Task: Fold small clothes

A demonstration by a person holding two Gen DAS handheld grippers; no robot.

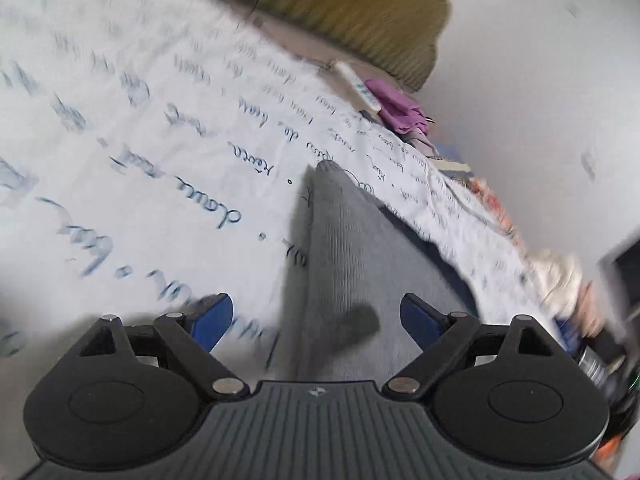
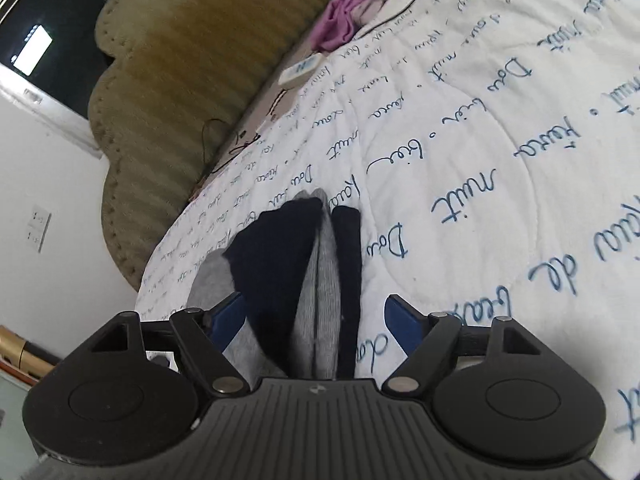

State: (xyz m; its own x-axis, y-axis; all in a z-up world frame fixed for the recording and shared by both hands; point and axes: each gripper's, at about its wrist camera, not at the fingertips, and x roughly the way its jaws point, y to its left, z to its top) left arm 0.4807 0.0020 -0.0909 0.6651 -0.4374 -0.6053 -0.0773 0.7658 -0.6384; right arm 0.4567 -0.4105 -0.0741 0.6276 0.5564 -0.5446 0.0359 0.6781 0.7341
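A grey ribbed sock (image 1: pixel 344 248) lies stretched out on a white quilt (image 1: pixel 140 160) printed with blue script. My left gripper (image 1: pixel 318 320) stands open above its near part, the blue pads (image 1: pixel 212 320) wide apart on either side and clear of the fabric. In the right wrist view, grey sock fabric (image 2: pixel 324 280) with dark navy patches (image 2: pixel 276 256) lies in a narrow bundle on the quilt (image 2: pixel 480 200). My right gripper (image 2: pixel 316 318) is open around its near end, with the bundle between the pads (image 2: pixel 404 320) and a gap at the right pad.
An olive padded headboard (image 2: pixel 180 80) borders the bed's far side, with a purple cloth (image 2: pixel 340 20), a white remote-like item (image 2: pixel 300 70) and a black cable (image 2: pixel 216 136) along it. A dark window (image 2: pixel 48 40) and a wall switch (image 2: pixel 40 222) are at the left.
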